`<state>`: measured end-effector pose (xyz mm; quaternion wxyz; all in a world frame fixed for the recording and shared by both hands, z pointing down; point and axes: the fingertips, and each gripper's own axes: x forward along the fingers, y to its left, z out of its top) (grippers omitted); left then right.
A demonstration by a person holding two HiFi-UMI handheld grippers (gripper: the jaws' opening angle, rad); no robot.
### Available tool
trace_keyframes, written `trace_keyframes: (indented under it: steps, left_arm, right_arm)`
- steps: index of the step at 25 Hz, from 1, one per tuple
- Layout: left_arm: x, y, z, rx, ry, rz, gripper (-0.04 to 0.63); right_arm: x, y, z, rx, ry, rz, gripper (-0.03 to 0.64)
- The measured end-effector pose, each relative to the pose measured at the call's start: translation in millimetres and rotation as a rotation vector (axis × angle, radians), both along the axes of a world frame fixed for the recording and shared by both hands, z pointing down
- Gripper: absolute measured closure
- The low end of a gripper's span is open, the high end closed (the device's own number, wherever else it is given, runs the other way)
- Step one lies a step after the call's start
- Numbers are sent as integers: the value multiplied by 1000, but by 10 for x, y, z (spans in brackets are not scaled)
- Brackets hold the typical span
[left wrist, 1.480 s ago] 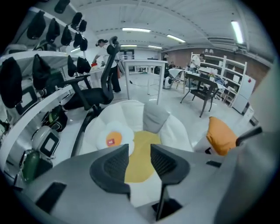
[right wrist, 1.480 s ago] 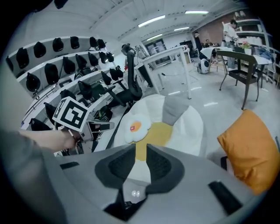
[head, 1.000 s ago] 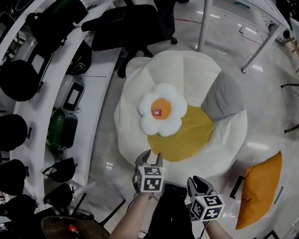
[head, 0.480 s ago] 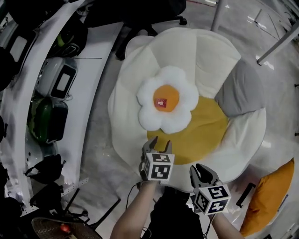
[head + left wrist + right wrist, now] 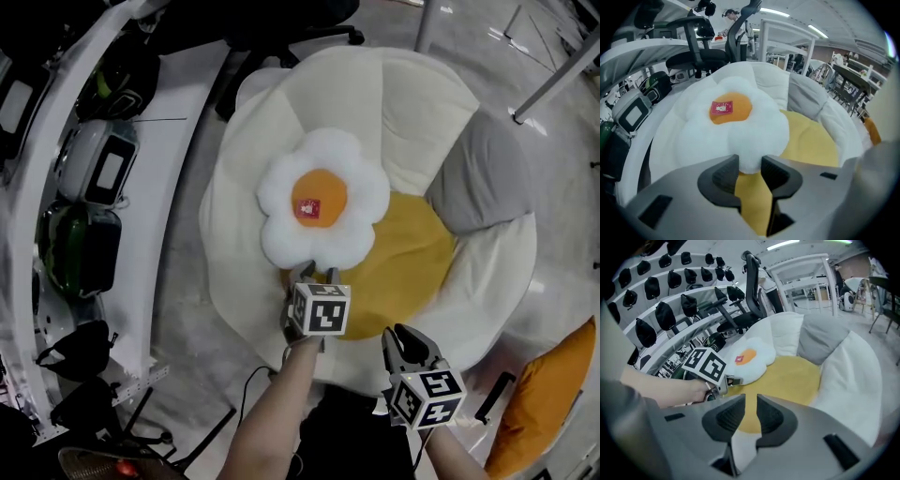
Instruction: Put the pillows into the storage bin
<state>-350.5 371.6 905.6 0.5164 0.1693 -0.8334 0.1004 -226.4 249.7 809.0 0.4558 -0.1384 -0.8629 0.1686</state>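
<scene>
A white flower pillow [image 5: 323,211] with an orange centre and a red tag lies on a big white petal-shaped cushion [image 5: 412,103] that has a yellow middle [image 5: 412,262]. My left gripper [image 5: 314,273] is at the pillow's near petal. In the left gripper view the jaws [image 5: 750,163] have just been closing, and the white petal [image 5: 749,157] is pinched between the pads. My right gripper [image 5: 399,335] hangs nearer and to the right, over the cushion's front edge. Its jaws [image 5: 751,401] stand slightly apart with nothing between them. A grey pillow [image 5: 478,178] rests on the cushion's right side.
An orange pillow [image 5: 548,403] lies on the floor at the lower right. Curved white shelves [image 5: 56,216] with dark bags and cases run down the left. A black office chair [image 5: 281,19] stands behind the cushion, and white table legs [image 5: 553,80] are at the upper right.
Both grippers have come down toward the cushion. The left one has moved forward onto the flower pillow's near petal and closed on it. The pillow has not moved.
</scene>
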Motion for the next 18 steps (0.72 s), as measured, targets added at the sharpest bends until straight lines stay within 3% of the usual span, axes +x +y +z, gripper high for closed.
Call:
trace_keyframes:
  steps: [5,18]
  left_arm:
    - [60,-15,-209,-65,30,65,549]
    - [668,-296,-1448,-40,57,219,575]
  right_arm:
    - [119,-63,-257,-3,17,24,543]
    - [466,-166,-1242,-15,30,96,544]
